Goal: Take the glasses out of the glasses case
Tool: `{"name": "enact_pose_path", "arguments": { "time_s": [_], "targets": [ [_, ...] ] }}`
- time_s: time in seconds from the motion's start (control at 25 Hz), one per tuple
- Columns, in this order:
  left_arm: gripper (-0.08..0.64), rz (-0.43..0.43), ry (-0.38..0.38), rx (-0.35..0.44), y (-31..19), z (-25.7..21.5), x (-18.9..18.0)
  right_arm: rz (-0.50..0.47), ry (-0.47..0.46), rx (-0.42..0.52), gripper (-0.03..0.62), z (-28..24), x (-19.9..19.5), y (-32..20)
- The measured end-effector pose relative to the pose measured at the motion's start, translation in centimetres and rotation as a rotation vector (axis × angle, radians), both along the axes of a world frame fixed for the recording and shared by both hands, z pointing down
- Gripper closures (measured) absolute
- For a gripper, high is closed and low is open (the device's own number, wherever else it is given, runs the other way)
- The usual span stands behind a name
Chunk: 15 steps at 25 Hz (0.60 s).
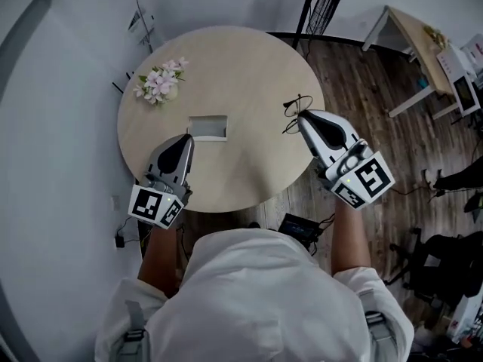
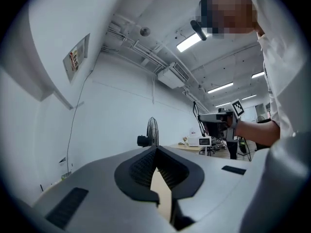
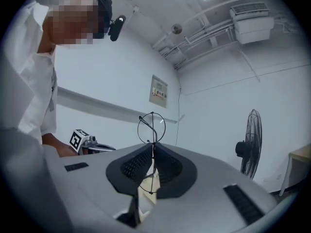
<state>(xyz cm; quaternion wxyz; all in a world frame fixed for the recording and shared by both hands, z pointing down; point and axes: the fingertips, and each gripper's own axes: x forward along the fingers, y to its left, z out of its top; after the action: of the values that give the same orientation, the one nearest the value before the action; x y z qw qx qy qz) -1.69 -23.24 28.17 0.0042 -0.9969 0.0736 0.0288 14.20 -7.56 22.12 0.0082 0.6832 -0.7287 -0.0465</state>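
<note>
Head view: glasses are already out of the glasses case, pinched at the tip of the right gripper and held over the right side of the round table, well apart from the case. The case is seen lying open near the table's middle, apparently empty, just beyond the left gripper. Flowers are noted at the far left of the table, not involved.

Step judged: extraction done, carry/placement phase in hand. Next move is judged to call for lowering the glasses onto bare tabletop and easing the jaws apart gently, since the wire frame is thin and easily bent.

Right gripper view: the right gripper has its jaws closed onto the thin wire frame of the glasses. One round lens rim is seen standing above the jaw tips and part of the frame hanging below between the pads.

Left gripper view: the left gripper has its jaws brought together at the tips, with nothing gripped. Only tabletop is seen through the gap lower down. Contact with the case cannot be confirmed.
</note>
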Motion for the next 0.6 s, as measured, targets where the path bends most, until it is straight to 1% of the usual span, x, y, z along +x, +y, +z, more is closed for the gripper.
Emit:
{"name": "enact_pose_path", "arguments": {
  "time_s": [0.12,0.24,0.32,0.44,0.6],
  "targets": [
    [0.546,-0.008,0.02,0.006,2.4,-1.7,-0.2,0.032,-0.017,0.096,0.561,-1.3,0.7,4.8],
    [0.546,0.007,0.01,0.019,4.9,-1.8,-0.8,0.057,-0.069,0.155,0.561,-0.8,0.9,9.1],
    [0.546,0.014,0.009,0.01,6.7,-1.5,-1.0,0.068,-0.096,0.174,0.561,-0.2,1.1,11.8],
    [0.546,0.008,0.028,-0.024,8.9,-1.3,-1.3,0.086,-0.135,0.2,0.561,0.9,1.6,15.3],
    [0.546,0.011,0.02,-0.037,11.6,-1.0,-1.7,0.113,-0.182,0.222,0.561,2.8,1.7,18.7]
  ]
}}
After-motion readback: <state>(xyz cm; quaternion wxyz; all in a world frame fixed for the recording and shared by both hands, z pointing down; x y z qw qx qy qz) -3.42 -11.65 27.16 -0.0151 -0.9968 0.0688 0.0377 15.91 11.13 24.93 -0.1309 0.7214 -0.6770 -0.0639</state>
